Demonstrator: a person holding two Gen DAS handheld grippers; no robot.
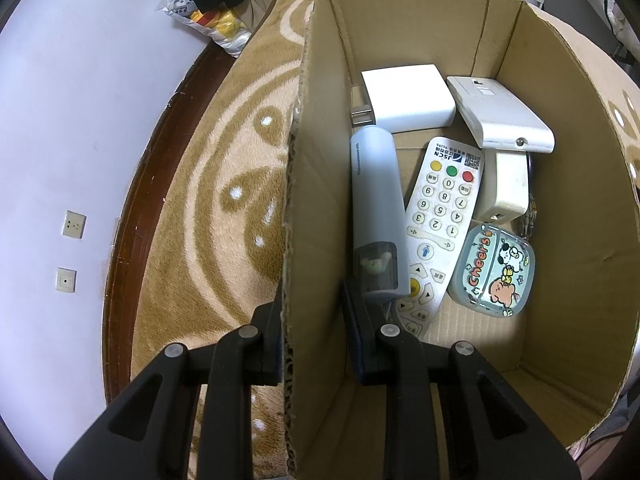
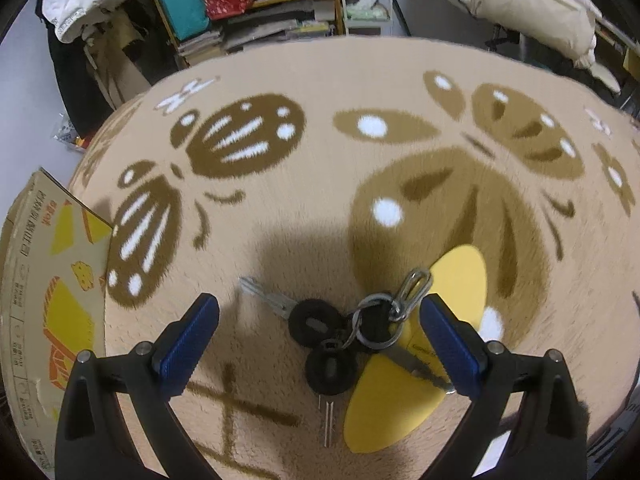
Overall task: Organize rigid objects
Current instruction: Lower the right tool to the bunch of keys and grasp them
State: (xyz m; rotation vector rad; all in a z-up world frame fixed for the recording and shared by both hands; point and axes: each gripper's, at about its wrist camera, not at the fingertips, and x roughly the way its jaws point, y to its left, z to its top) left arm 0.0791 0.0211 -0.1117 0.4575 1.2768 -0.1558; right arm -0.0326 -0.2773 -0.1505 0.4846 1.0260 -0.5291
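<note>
In the left wrist view my left gripper (image 1: pixel 310 300) straddles the left wall of a cardboard box (image 1: pixel 304 200), one finger outside and one inside, gripping the wall. The box holds a white remote (image 1: pixel 440 224), a pale blue tube-shaped device (image 1: pixel 376 200), a white charger block (image 1: pixel 408 96), a white flat device (image 1: pixel 500 112), another white adapter (image 1: pixel 504 188) and a cartoon "Cheers" case (image 1: pixel 492 272). In the right wrist view my right gripper (image 2: pixel 320 316) is open wide above a bunch of keys (image 2: pixel 340 332) with black heads and a carabiner, lying on the blanket between the fingers.
A beige blanket with brown butterfly print (image 2: pixel 320 160) covers the surface. A yellow oval piece (image 2: pixel 420 360) lies under the keys. The box's printed outer side (image 2: pixel 52 300) shows at the left of the right wrist view. Shelves and clutter stand behind; a wall with sockets (image 1: pixel 74 224) is left.
</note>
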